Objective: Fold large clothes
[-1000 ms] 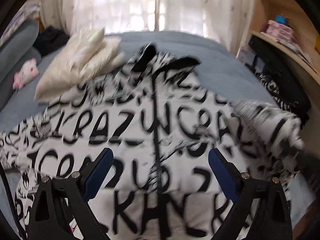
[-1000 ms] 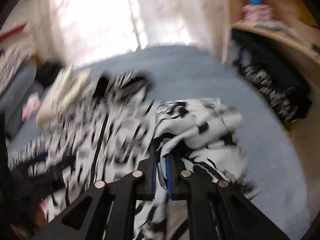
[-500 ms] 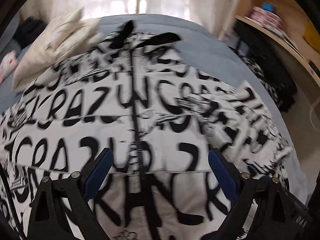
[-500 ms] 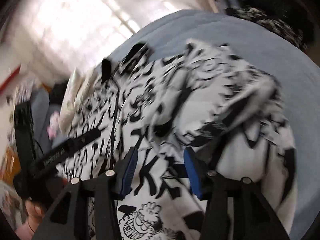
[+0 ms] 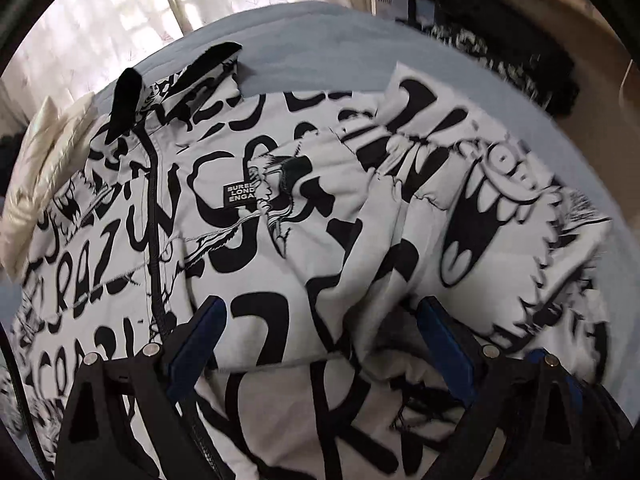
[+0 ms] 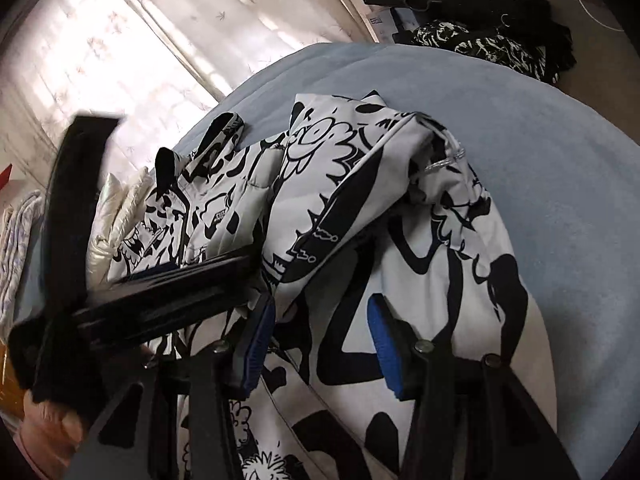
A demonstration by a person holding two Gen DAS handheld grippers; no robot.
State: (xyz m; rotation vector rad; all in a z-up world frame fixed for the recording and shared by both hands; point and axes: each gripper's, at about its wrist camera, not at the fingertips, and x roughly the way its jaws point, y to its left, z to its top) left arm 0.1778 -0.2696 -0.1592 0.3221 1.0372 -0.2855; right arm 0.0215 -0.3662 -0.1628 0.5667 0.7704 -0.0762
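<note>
- The white padded jacket printed with black graffiti lettering and cartoon faces [image 5: 280, 208] lay spread on the pale blue bed cover [image 5: 460, 80], front up, with its dark zip running down the middle.
- One sleeve of the jacket [image 6: 360, 208] lay folded across the body, its cuff end toward the collar.
- The black collar tabs [image 5: 128, 96] pointed toward the sheer white curtain [image 6: 180, 20] at the head of the bed.
- A small black woven label [image 5: 239, 197] sat on the chest, just beside the zip.
- Left tongs [image 5: 320, 340]: blue-padded jaws stood wide apart above the lower jacket body, nothing between them.
- Right tongs [image 6: 320, 348]: jaws had just been opening and stood apart; jacket fabric lay below the gap, and the pads did not press on it.
- In the right wrist view the left tongs' black frame crossed the picture's left side, with a fingertip [image 6: 72, 424] of the person holding it visible at the bottom left.
- A cream quilted garment [image 5: 44, 168] lay beside the jacket's far shoulder, touching it.
- Dark patterned clothes [image 6: 480, 48] were heaped past the bed's far corner.
</note>
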